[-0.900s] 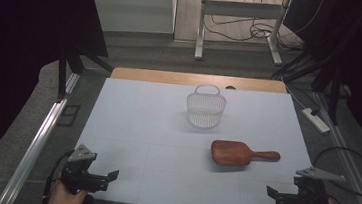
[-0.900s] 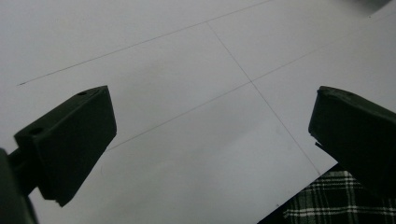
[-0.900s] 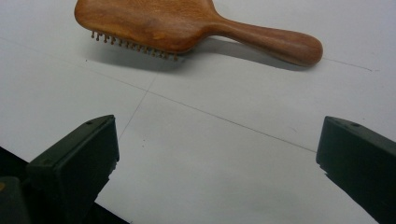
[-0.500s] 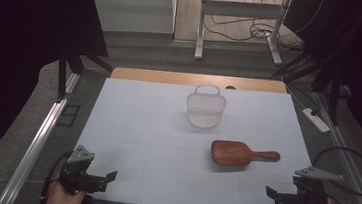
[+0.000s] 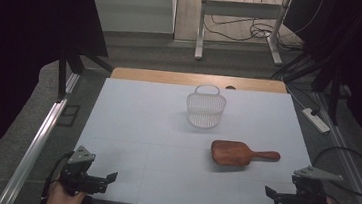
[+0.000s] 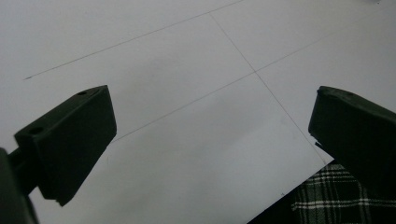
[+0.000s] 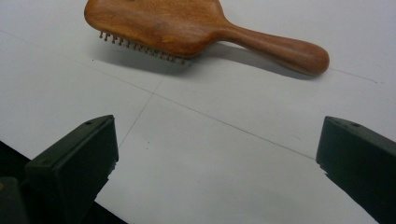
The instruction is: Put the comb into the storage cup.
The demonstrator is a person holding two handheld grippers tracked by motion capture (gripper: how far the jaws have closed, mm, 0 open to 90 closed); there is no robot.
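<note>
At the near edge of the white table point(image 5: 141, 128), both grippers sat low with the person's hands under them, well apart from each other. The left gripper point(image 5: 103, 181) was at the near left corner, jaws spread wide with nothing between them; in the left gripper view point(image 6: 212, 154) just bare white tabletop with thin grid lines lay between and beyond the jaws, and a patch of plaid cloth point(image 6: 336, 196) showed past the table edge under the right-hand jaw. The right gripper point(image 5: 275, 196) was at the near right corner, jaws also spread wide and empty, grey plate on top, cable looping off to its right. The wooden hairbrush point(image 5: 242, 153) lay flat on the table ahead of the right gripper and slightly toward the left gripper's side, near but not touching. In the right gripper view point(image 7: 217, 158) the brush point(image 7: 187, 28) was straight ahead of the jaws, bristles down, head toward the left jaw's side and handle running out toward the right jaw's side, clear table between it and the jaw tips. The white mesh basket point(image 5: 205, 107) stood upright farther out beyond the brush, well apart from both grippers, handle up, closer to the table's far wooden edge. From the left gripper, brush and basket were both far ahead and off to its right.
</note>
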